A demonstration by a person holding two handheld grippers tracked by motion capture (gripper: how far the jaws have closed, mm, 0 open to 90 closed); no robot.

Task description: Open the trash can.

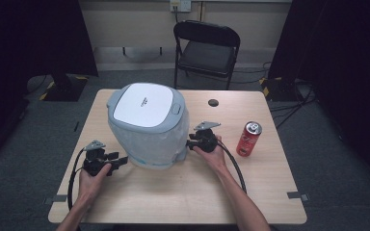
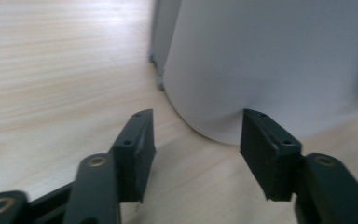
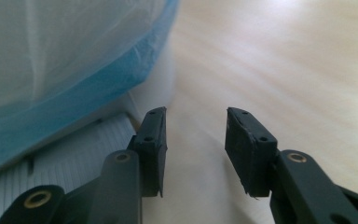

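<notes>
Left tongs [image 1: 120,160] and right tongs [image 1: 191,143] flank the bagged bin [image 1: 147,125] mid-desk [image 1: 183,192], both gaping, empty; bag removal probably not begun.

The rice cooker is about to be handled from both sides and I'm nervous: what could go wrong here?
1. The rice cooker wears a loose plastic cover; the open right gripper may pinch only film and slip.
2. The left gripper faces a smooth curved wall, offering little grip.
3. The red can stands near the right hand and could be knocked over.
</notes>
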